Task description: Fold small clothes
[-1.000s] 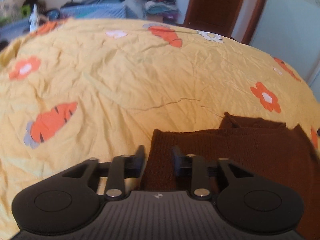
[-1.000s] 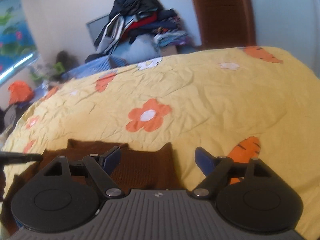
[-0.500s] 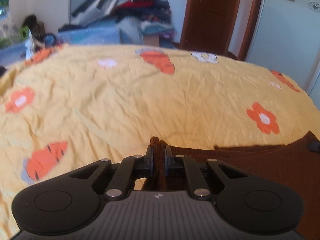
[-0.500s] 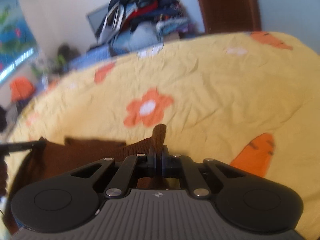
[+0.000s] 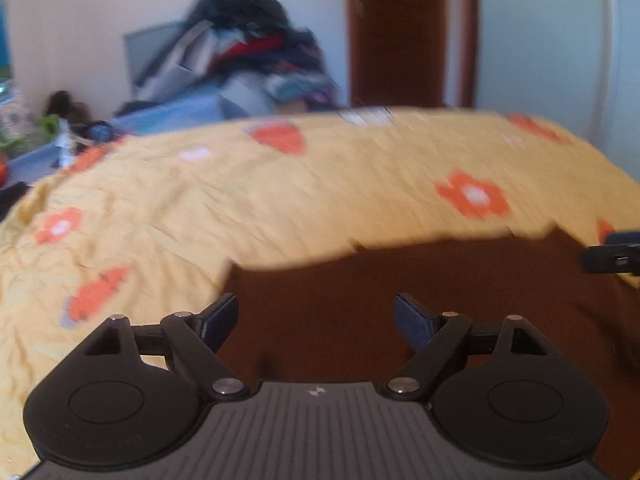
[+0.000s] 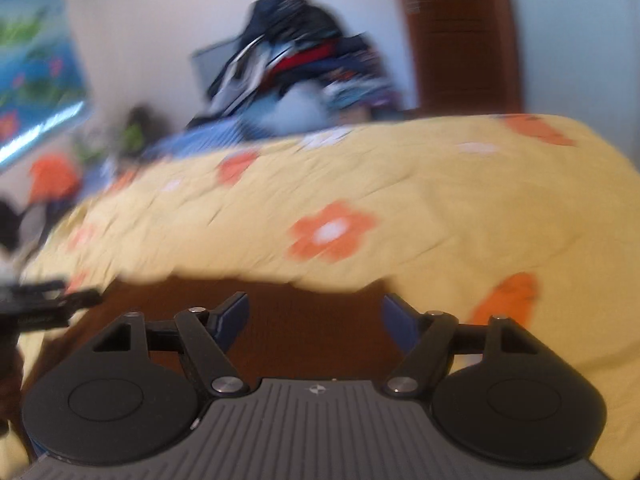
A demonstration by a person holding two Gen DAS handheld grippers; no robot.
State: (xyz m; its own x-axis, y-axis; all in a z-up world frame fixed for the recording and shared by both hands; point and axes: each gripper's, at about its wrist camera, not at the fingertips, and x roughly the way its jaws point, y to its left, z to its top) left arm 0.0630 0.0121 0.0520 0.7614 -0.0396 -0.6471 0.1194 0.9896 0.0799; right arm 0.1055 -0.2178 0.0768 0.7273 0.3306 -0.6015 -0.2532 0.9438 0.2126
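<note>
A dark brown knitted garment (image 5: 460, 292) lies flat on the yellow bedspread (image 5: 280, 200), seen from both ends. My left gripper (image 5: 316, 320) hovers over its left part, jaws opening, pads apart and pressing on nothing. My right gripper (image 6: 314, 320) hangs over the same garment (image 6: 312, 300) at its right part, jaws also opening with only cloth lying below the gap. In the left wrist view the right gripper's finger (image 5: 612, 256) pokes in at the right edge. In the right wrist view the left gripper's finger (image 6: 48, 300) shows at the left. Both frames are blurred.
The bedspread (image 6: 400, 192) carries orange flower and carrot prints and spreads far beyond the garment. A tall heap of clothes (image 5: 248, 44) stands behind the bed against the wall. A brown door (image 5: 396, 32) and a white cabinet (image 5: 560, 48) are at the back right.
Half a second ago both grippers were shut on pinched-up edges of the brown garment; now both stand open and the cloth lies flat. Both views shifted, the left one more.
</note>
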